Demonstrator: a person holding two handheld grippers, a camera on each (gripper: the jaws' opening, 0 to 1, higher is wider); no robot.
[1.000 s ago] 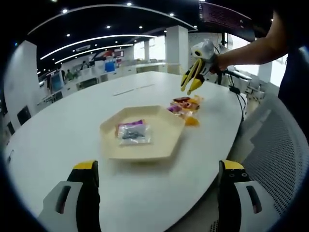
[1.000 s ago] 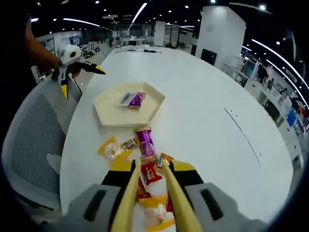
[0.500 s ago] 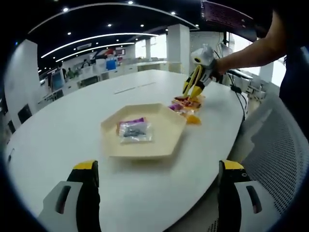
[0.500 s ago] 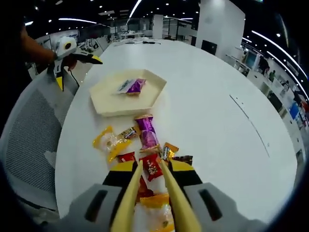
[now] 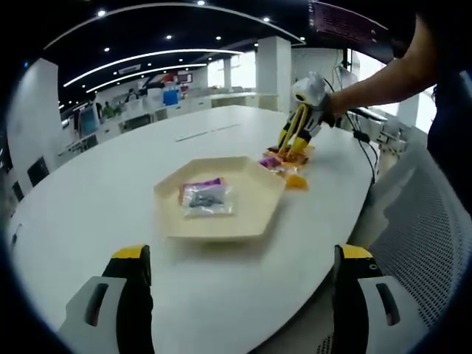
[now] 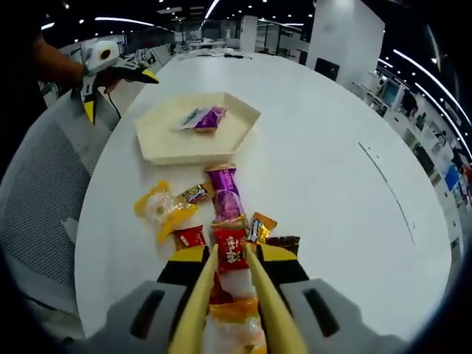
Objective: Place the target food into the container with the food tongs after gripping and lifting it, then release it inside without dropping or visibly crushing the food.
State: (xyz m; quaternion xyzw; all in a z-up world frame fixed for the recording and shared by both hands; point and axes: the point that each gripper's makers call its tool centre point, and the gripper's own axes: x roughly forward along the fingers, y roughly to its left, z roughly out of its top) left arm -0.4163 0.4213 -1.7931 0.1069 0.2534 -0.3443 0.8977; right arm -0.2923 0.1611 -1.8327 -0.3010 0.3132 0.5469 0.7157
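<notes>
While a red-wrapped snack with pale print lies flat on the white table, it is framed between the tips of the yellow tongs, whose arms are seen slightly apart on either side; whether the wrapper is pinched cannot be told. The tongs are carried by the right gripper, angled down over a cluster of wrapped sweets. Two packets are seen in the cream hexagonal tray. The left gripper is held wide apart, short of the tray.
</notes>
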